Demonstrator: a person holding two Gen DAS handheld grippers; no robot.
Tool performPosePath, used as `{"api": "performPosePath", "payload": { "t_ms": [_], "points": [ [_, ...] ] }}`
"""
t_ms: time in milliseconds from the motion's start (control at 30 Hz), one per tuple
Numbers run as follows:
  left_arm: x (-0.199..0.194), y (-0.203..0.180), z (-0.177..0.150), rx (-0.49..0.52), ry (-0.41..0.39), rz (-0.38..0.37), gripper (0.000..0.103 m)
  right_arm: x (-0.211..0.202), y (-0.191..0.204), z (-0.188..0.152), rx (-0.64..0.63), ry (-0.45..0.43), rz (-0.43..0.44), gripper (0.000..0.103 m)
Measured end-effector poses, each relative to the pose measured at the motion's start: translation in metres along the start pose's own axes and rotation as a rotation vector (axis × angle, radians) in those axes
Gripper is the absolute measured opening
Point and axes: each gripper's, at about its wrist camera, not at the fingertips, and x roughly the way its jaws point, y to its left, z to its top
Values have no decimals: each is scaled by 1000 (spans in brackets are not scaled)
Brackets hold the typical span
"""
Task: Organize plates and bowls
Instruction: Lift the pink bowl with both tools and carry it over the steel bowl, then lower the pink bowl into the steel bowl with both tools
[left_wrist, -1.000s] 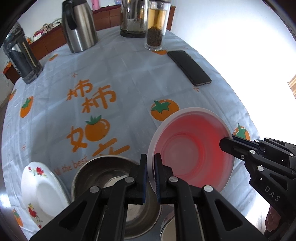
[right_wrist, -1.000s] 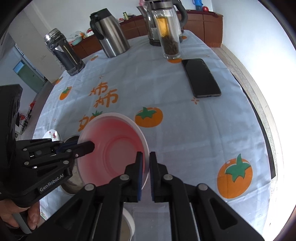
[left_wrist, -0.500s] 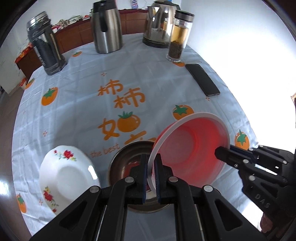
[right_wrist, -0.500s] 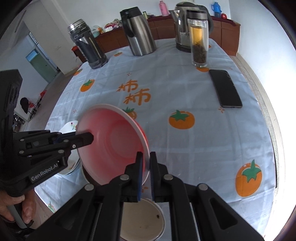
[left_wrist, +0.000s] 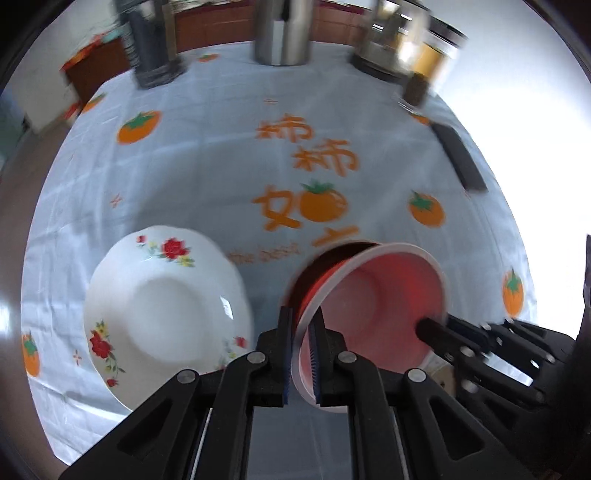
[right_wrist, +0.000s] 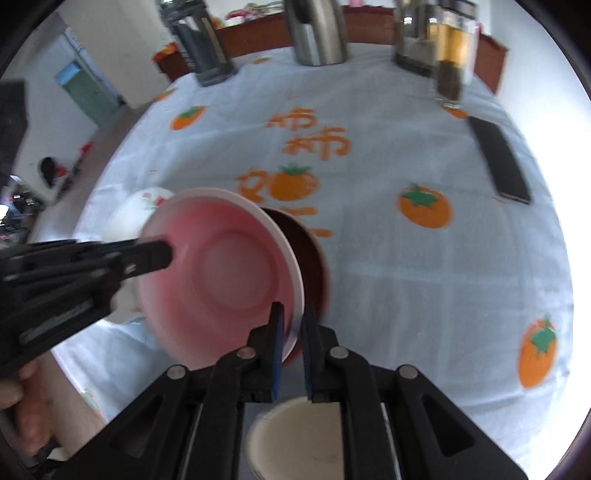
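Observation:
A red plastic bowl (left_wrist: 376, 306) with a white rim hangs tilted over the table, held on two opposite sides. My left gripper (left_wrist: 301, 325) is shut on its near rim in the left wrist view. My right gripper (right_wrist: 293, 317) is shut on the opposite rim of the red bowl (right_wrist: 221, 277). Just behind and under it stands a steel bowl (right_wrist: 314, 258) that looks dark and reflects red. A white plate with red flowers (left_wrist: 166, 314) lies on the cloth to its left, partly hidden behind the bowl in the right wrist view.
A small white bowl (right_wrist: 295, 435) sits under the right gripper's fingers. A black phone (right_wrist: 498, 162) lies at the right side of the table. Steel jugs (right_wrist: 317, 29), a dark flask (right_wrist: 203, 48) and a tea bottle (right_wrist: 450, 62) line the far edge. A hand (right_wrist: 22, 387) holds the left gripper.
Both grippers have carried the red bowl leftward, over the steel bowl and toward the flowered plate, tilting it more steeply. The views are now motion-blurred.

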Motion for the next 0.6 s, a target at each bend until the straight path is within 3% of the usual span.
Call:
{"api": "performPosePath", "payload": {
  "t_ms": [167, 367, 600],
  "points": [
    [6, 18, -6, -10, 24, -25, 9, -1, 15, 17, -85, 4, -12, 8],
    [25, 29, -9, -38, 80, -51, 8, 14, 23, 22, -110, 35, -35, 8],
    [34, 22, -10, -4, 100, -71, 8, 22, 12, 22, -92, 63, -50, 8]
  ]
}}
